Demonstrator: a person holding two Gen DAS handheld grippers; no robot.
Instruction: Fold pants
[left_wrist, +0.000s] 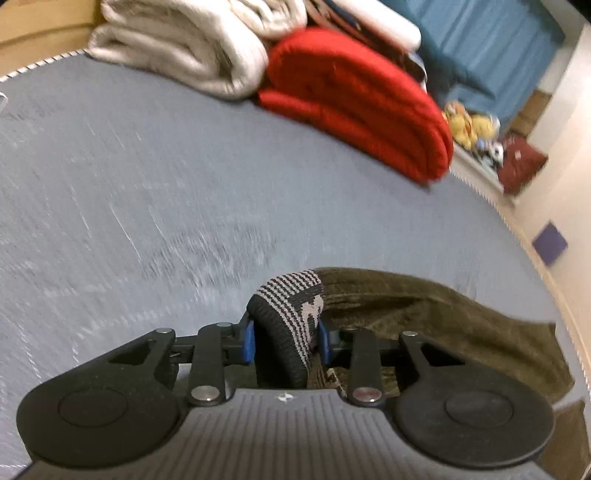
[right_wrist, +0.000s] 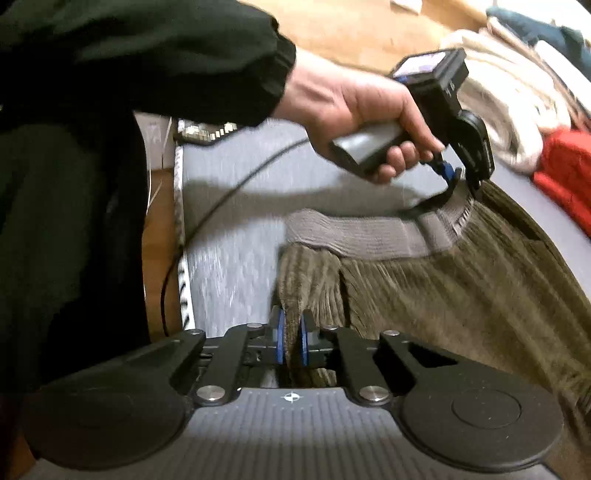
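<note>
Olive corduroy pants (right_wrist: 461, 288) lie on the grey mattress (left_wrist: 147, 184), their grey ribbed waistband (right_wrist: 369, 236) stretched between both grippers. My left gripper (left_wrist: 286, 339) is shut on a bunched fold of the striped waistband (left_wrist: 291, 306), and olive cloth (left_wrist: 424, 314) trails off to its right. In the right wrist view, a hand (right_wrist: 351, 99) holds that left gripper (right_wrist: 463, 184) at the waistband's far end. My right gripper (right_wrist: 291, 339) is shut on a pinch of olive fabric just below the waistband's near end.
A folded red blanket (left_wrist: 354, 99) and a rolled white one (left_wrist: 177, 40) sit at the far side of the mattress. A black cable (right_wrist: 221, 203) crosses the mattress near its edge (right_wrist: 181, 221). A dark sleeve (right_wrist: 147, 55) fills the left of the right wrist view.
</note>
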